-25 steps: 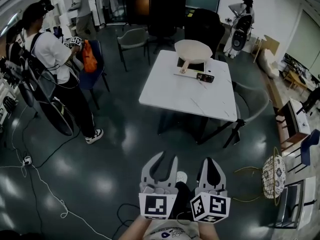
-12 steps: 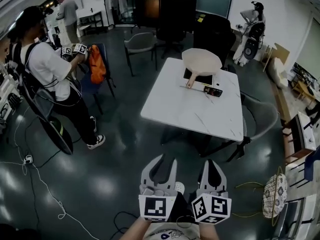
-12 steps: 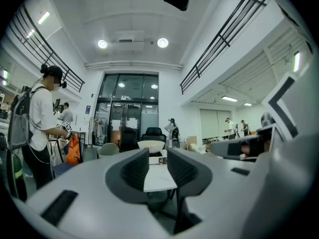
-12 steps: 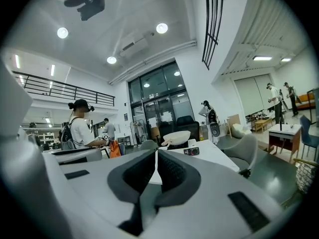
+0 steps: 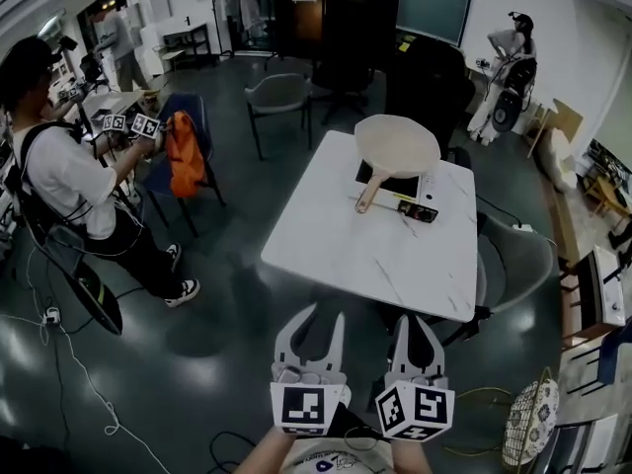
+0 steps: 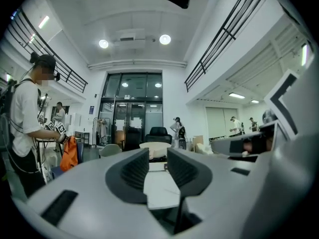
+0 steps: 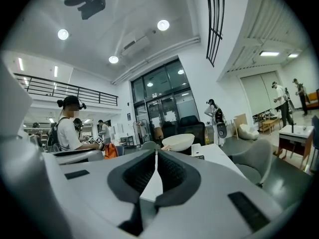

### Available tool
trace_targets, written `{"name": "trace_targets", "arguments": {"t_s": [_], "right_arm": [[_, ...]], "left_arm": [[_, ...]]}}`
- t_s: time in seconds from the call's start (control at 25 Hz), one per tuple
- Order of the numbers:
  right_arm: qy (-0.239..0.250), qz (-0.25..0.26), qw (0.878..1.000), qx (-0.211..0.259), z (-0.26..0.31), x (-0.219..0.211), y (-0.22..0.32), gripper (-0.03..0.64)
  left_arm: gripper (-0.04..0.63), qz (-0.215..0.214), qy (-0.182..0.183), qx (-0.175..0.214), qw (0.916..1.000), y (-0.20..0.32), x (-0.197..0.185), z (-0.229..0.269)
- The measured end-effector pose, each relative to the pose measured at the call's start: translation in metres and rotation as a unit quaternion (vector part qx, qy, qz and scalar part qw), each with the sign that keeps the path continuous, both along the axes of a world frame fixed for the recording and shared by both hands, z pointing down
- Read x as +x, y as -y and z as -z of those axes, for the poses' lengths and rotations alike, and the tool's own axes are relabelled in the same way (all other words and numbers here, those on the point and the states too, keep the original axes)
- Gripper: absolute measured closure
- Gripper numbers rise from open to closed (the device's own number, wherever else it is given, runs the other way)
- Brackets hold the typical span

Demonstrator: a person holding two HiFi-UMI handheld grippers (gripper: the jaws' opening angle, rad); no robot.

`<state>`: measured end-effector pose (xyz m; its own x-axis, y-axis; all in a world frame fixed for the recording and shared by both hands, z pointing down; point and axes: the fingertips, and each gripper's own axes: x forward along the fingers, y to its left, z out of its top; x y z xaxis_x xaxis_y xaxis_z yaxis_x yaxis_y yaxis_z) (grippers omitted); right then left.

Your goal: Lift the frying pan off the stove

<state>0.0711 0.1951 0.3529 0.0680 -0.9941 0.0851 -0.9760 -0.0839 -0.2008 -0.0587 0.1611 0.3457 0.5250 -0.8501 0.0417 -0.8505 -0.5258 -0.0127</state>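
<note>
A cream frying pan (image 5: 397,146) with a wooden handle (image 5: 366,197) sits on a flat black stove (image 5: 401,184) at the far end of a white table (image 5: 346,250). Both grippers are held level and side by side over the dark floor, short of the table's near edge. My left gripper (image 5: 314,314) is closed down to a narrow slit with nothing in it. My right gripper (image 5: 416,320) has its pads together, empty. The left gripper view looks past the left gripper (image 6: 158,156) at the pan (image 6: 155,146). The right gripper view shows the right gripper (image 7: 156,154) with the pan (image 7: 178,141) ahead.
A person (image 5: 59,181) holding other grippers stands at the left beside a blue chair with an orange bag (image 5: 185,156). Grey chairs stand behind the table (image 5: 279,93) and at its right (image 5: 515,260). Cables (image 5: 69,358) lie on the floor; a wire basket (image 5: 525,425) is at lower right.
The table and pan have come nearer and sit lower in the head view as both grippers moved forward together. Their jaws look the same. The person at the left has shifted.
</note>
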Motion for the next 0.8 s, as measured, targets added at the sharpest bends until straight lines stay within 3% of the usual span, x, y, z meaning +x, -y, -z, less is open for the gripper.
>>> {"name": "trace_targets", "arguments": {"t_s": [0.32,0.52,0.8], "right_arm": [[0.001,0.022,1.000,0.002,0.005,0.033,0.056,0.591],[0.004,0.027,1.000,-0.004,0.002,0.046,0.081,0.591],[0.011,0.023,1.000,-0.016,-0.012,0.065,0.117,0.591]], "left_arm": [[0.479,0.006,0.015,0.017,0.9997,0.052,0.037,0.002],[0.479,0.013,-0.005,-0.015,0.9998,0.075,0.047,-0.002],[0.479,0.015,-0.008,-0.034,0.9993,0.114,0.063,-0.015]]}}
